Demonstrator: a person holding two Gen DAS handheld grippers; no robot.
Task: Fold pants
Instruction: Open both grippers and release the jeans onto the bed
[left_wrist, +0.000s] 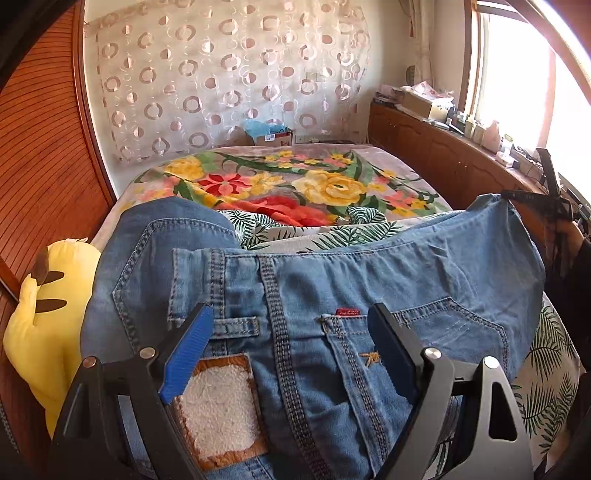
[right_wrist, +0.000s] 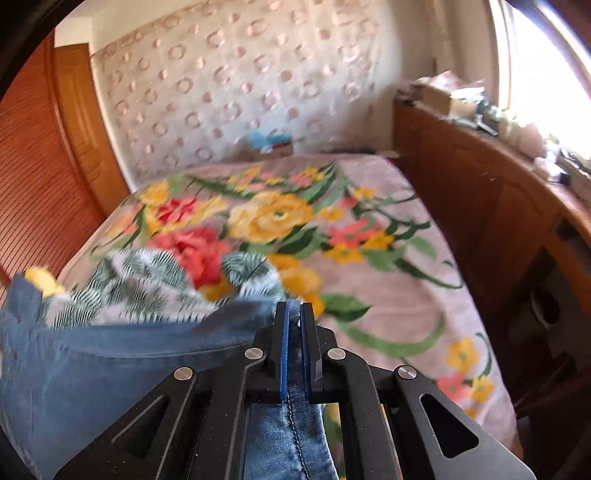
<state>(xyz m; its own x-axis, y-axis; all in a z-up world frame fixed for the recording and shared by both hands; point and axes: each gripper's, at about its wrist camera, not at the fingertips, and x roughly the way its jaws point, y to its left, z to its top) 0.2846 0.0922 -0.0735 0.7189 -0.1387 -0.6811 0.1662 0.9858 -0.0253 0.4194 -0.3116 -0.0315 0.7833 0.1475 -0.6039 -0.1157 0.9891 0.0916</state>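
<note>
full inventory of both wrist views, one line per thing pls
jeans: 1, light blue, raised over the near end of the bed, tan patch and red tag showing
blanket: 1, pink-grey with yellow and red flowers, on the bed
leaf-print sheet: 1, white and green, bunched behind the jeans
plush toy: 1, yellow, left of the jeans
curtain: 1, cream with pink rings, far wall
cabinet: 1, brown wood, right wall under the window, clutter on top
box: 1, cardboard, beyond the bed
left hand-held gripper: 1, black with blue pads, open over the waistband
right hand-held gripper: 1, same colours, shut on the jeans' edge
</note>
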